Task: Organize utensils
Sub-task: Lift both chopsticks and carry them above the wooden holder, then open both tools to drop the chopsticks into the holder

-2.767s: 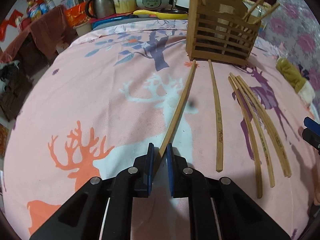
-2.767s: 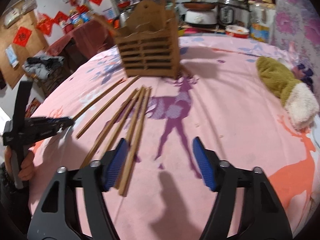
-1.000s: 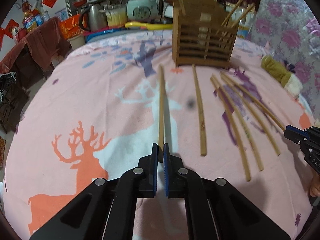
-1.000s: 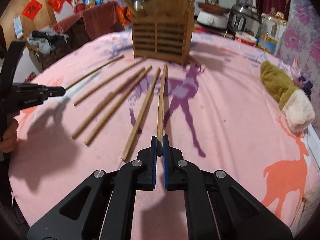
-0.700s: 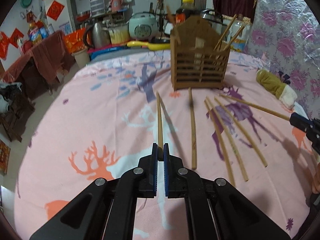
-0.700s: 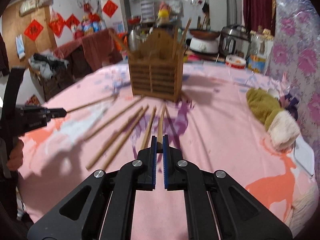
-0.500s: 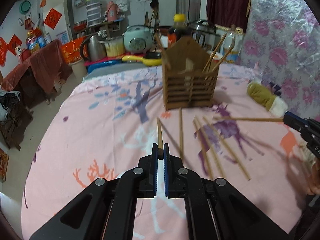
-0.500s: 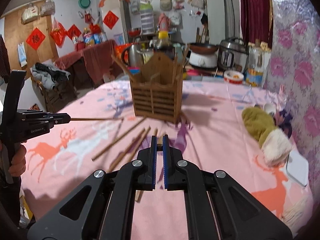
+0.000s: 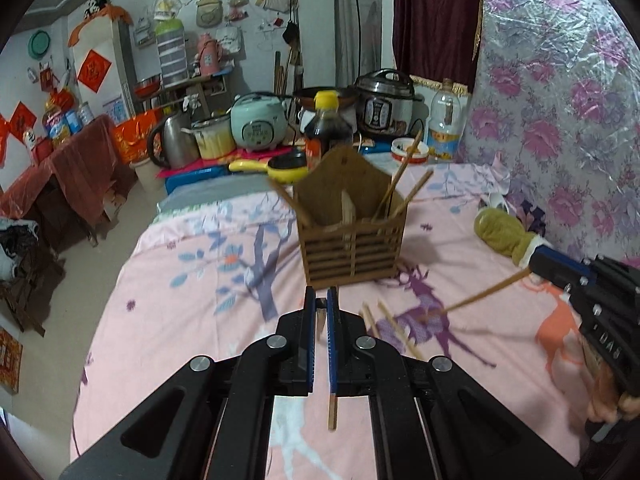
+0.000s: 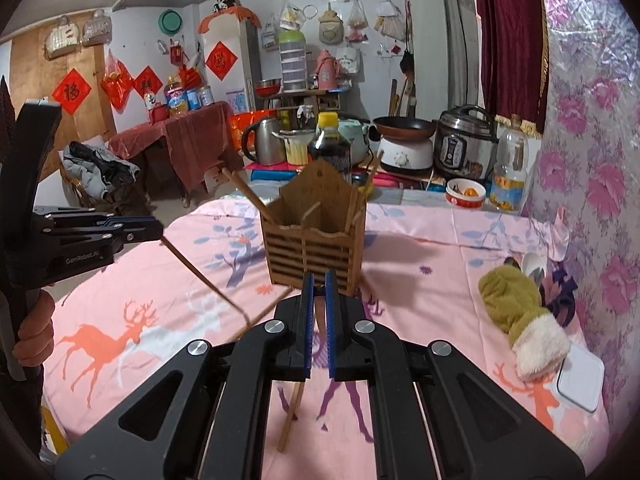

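A pink cloth (image 9: 168,304) printed with orange, white and purple deer and blue-leaved branches covers the counter. Near its far middle stands a slatted wooden holder (image 9: 350,236) with a peaked back; several chopsticks already lean out of its compartments.

The left hand-held gripper (image 9: 321,312) is raised above the cloth with its blue-padded jaws pressed together on one chopstick (image 10: 204,280), which slants down from its tip in the right wrist view. The right hand-held gripper (image 10: 316,304) is likewise clamped on a second chopstick (image 9: 480,294), seen from the left wrist camera reaching out toward the holder. A few loose chopsticks (image 9: 394,330) lie on the cloth in front of the holder, partly hidden behind the grippers.

To the right of the holder rests an olive mitten with a white fleece cuff (image 10: 520,316), and a white box (image 10: 580,376) sits at the counter's near right edge.

Beyond the counter, a crowded surface carries a steel kettle (image 10: 264,142), a dark sauce bottle with a yellow cap (image 9: 328,124), a pale green rice cooker (image 9: 260,126), a black pressure cooker (image 10: 464,144) and a frying pan (image 10: 404,124). Red paper decorations (image 10: 72,90) hang on the walls, and a pink floral covering (image 9: 560,92) fills the right side.
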Tool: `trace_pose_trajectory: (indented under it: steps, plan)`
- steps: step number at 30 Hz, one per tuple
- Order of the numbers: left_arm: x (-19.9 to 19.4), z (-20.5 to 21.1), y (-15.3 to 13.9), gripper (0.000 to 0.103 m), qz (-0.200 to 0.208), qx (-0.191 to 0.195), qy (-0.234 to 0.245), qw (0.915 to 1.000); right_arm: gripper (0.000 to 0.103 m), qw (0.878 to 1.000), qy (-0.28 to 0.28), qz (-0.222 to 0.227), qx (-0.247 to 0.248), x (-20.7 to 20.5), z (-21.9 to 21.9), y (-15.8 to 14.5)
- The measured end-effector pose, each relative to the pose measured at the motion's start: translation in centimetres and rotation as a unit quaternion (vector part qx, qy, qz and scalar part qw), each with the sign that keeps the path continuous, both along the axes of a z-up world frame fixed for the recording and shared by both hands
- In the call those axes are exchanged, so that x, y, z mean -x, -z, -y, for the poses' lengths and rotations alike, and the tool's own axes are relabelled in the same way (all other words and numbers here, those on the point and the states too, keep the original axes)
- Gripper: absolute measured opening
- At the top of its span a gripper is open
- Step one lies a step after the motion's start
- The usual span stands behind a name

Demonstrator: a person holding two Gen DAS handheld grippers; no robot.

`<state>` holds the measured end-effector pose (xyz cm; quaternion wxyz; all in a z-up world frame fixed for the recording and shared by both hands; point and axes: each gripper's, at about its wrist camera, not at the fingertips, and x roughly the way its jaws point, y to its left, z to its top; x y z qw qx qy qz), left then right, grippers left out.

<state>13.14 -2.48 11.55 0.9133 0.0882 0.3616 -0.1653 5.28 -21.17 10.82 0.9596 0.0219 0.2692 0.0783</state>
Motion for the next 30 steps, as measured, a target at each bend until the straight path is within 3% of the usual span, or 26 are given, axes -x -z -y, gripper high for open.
trace_pose_trajectory:
  steps: [7,14,20,25,27,28,29,30]
  plan:
    - [-3.1,1.7,-4.8,0.006,0.026,0.028,-0.002,0.9993,0.006,1.0,-0.007,0.021,-0.018,-2.6,-0.6,-2.7]
    - [-5.2,2.5,-9.0,0.006,0.089,0.082,-0.021,0.9924,0.006,0.992,0.031,0.114,-0.049,-4.9,-0.3,-7.2]
    - [-8.5,2.6,-7.0,0.006,0.106,0.109,-0.057,0.9867,0.006,0.979,0.075,0.172,-0.075,-7.9,0.2,-7.4]
    - [-11.0,2.5,-2.1,0.007,0.046,0.117,-0.046,0.991,0.01,0.989,0.061,0.115,-0.069,-11.8,0.1,-3.1]
    - [-11.1,1.9,-0.9,0.026,0.036,0.126,-0.048,0.9902,0.014,0.991,0.07,0.096,-0.055,-12.7,0.3,-2.3]
    - [-11.0,1.5,-0.5,0.05,0.04,0.131,-0.054,0.9891,0.015,0.991,0.071,0.098,-0.062,-12.6,0.6,-2.3]
    - [-10.8,1.1,-0.4,0.064,0.05,0.132,-0.065,0.9879,0.019,0.989,0.07,0.105,-0.073,-12.3,1.1,-2.5]
    - [-10.7,0.9,-0.5,0.065,0.059,0.12,-0.07,0.9885,0.021,0.988,0.071,0.11,-0.078,-11.9,1.3,-2.8]
